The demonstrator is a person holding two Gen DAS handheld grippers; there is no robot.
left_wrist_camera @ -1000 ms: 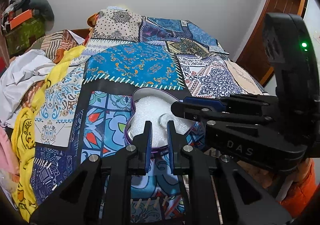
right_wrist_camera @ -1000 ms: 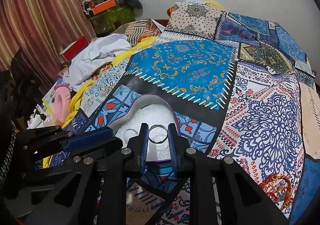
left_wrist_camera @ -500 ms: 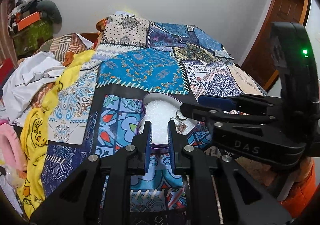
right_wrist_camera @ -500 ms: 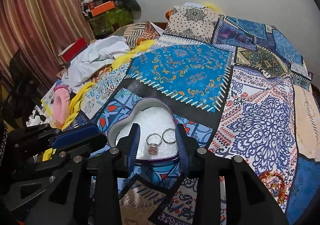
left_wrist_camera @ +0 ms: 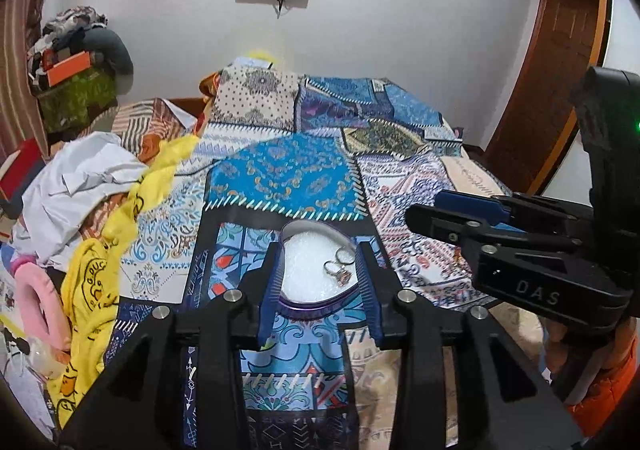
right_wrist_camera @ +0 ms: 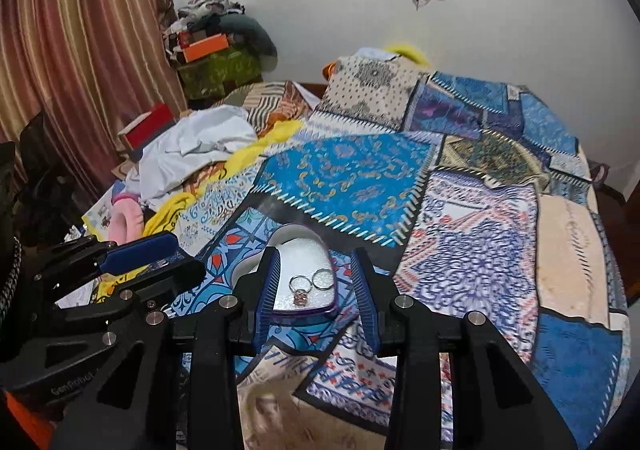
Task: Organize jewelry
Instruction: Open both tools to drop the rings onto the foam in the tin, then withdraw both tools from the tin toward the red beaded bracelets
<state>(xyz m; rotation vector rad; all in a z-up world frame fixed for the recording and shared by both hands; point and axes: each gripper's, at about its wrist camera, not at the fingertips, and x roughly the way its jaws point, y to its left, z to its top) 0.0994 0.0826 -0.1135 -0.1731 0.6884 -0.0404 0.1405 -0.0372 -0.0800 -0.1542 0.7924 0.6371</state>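
Both grippers have spread their jaws and pulled back from the heart-shaped tin [left_wrist_camera: 316,304] since the earlier frames, when the right gripper [right_wrist_camera: 316,292] pinched a plain ring between its fingers. Now the right gripper's blue-padded jaws stand wide apart and hold nothing, framing the tin from above. The left gripper [left_wrist_camera: 318,292] is likewise spread wide and empty, its fingers flanking the same tin. Inside the tin, on the white foam lining, lie two rings close beside each other: a plain silver ring [right_wrist_camera: 322,278] and a stone-set ring [right_wrist_camera: 300,288] with its pinkish gem turned toward the near rim. In the left wrist view the same pair shows, the plain one [left_wrist_camera: 345,257] farther off and the gem one [left_wrist_camera: 338,273] nearer. The tin rests on a patchwork bedspread [right_wrist_camera: 352,173] of blue and patterned panels. A heap of white and yellow clothes [left_wrist_camera: 96,185] lies along the bed's left side.
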